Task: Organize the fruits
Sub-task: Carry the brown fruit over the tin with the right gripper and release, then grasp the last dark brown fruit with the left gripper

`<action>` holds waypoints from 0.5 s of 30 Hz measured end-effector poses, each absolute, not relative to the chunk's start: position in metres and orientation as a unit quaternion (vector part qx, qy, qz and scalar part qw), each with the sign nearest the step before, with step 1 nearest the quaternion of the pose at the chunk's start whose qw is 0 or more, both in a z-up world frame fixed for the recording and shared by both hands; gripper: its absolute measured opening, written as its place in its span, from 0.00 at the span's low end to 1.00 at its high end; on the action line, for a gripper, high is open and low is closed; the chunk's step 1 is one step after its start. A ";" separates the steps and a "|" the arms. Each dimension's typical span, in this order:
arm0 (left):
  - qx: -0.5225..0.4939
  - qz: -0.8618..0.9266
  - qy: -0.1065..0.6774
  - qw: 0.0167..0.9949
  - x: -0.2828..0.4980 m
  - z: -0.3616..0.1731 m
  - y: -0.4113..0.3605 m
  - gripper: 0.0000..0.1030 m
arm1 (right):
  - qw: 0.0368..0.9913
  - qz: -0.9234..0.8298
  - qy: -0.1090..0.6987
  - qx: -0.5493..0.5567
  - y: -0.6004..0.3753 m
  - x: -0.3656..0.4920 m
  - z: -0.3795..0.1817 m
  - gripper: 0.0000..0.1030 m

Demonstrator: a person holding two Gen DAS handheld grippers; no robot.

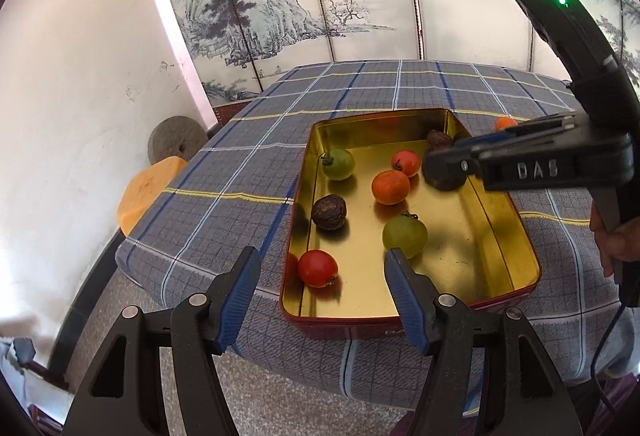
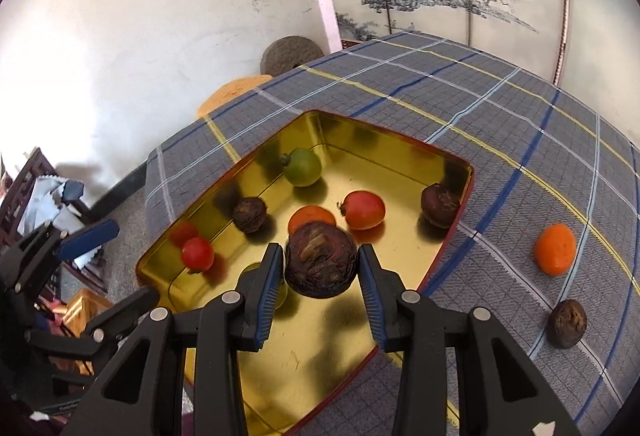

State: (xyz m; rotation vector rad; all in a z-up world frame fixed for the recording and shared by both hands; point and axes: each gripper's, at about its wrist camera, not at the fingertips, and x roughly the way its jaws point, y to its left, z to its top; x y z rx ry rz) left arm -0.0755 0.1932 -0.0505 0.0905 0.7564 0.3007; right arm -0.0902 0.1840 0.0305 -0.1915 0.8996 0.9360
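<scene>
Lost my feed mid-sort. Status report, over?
Right claw around a brown fruit over the gold tin. Left claw open, empty. Orange fruit still on the tablecloth. Nothing blocking.

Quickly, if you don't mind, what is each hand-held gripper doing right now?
Left hand-held gripper: open, empty.
Right hand-held gripper: holding a brown fruit over the tin.

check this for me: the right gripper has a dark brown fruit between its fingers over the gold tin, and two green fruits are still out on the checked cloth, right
One thing is off. The right gripper does have the dark brown fruit between its fingers above the gold tin, but the two fruits left on the checked cloth are not green: one is an orange fruit, the other a brown fruit. The right wrist view shows it.
</scene>
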 end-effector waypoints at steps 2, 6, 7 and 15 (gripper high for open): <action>0.042 0.146 0.370 0.916 -0.076 -0.051 0.195 0.63 | 0.796 0.435 0.414 -0.076 0.182 -0.088 0.034 0.38; 0.043 0.148 0.370 0.916 -0.075 -0.051 0.195 0.63 | 0.812 0.434 0.388 -0.049 0.166 -0.091 0.048 0.54; 0.044 0.148 0.370 0.916 -0.075 -0.051 0.195 0.63 | 0.814 0.432 0.385 -0.044 0.161 -0.092 0.050 0.55; 0.053 0.142 0.372 0.916 -0.074 -0.049 0.189 0.63 | 0.844 0.358 0.396 -0.041 0.069 -0.087 0.029 0.68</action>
